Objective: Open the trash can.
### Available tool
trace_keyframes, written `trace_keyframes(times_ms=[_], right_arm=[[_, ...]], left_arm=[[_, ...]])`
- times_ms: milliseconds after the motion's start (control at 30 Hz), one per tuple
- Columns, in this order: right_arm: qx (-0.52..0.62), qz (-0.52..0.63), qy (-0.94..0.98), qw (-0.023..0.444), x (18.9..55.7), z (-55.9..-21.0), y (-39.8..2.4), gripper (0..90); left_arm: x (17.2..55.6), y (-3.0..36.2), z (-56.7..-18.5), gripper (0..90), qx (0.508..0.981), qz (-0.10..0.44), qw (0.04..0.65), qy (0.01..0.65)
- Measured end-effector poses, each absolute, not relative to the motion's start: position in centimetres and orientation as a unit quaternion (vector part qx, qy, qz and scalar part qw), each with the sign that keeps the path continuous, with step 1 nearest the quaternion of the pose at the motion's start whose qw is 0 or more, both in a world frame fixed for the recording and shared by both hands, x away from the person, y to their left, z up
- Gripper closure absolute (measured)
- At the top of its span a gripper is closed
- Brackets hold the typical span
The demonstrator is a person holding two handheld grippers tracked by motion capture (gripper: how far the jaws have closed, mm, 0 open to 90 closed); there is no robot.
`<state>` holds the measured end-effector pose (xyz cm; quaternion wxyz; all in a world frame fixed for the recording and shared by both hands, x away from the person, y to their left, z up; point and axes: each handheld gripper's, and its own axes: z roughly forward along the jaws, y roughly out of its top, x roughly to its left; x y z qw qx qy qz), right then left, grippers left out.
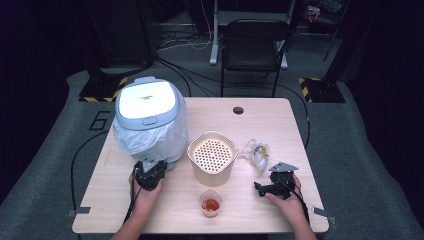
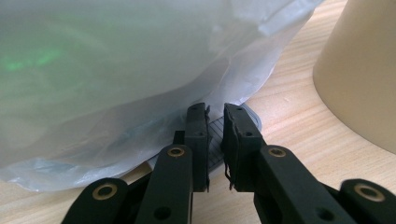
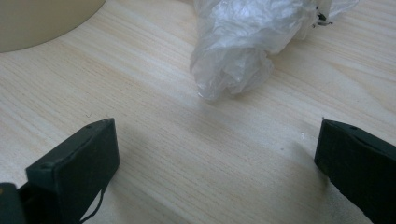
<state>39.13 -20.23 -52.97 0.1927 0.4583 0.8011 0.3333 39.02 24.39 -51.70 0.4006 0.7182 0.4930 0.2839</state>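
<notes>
A white lidded bin lined with a clear plastic bag stands at the table's left. My left gripper sits low at its front base. Its jaws are shut to a thin slit, tips at a grey ribbed pedal under the bag; I cannot tell whether they pinch it. At the table's right, my right gripper rests with jaws wide open over bare wood. A crumpled clear bag lies just beyond it.
A beige tub with a perforated insert stands mid-table, right of the left gripper. A small cup with something red sits near the front edge. The crumpled bag lies right of the tub. A black chair stands behind the table.
</notes>
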Motion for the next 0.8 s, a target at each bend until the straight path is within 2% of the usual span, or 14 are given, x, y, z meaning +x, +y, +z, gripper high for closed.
trace_keyframes(times_ms=[800], right_arm=[[0.458, 0.333, 0.801, 0.193, 39.14, -52.97, -20.23, 0.0]], left_arm=[[39.10, 24.33, -52.45, 80.6, 0.727, 0.283, 0.390, 0.489]])
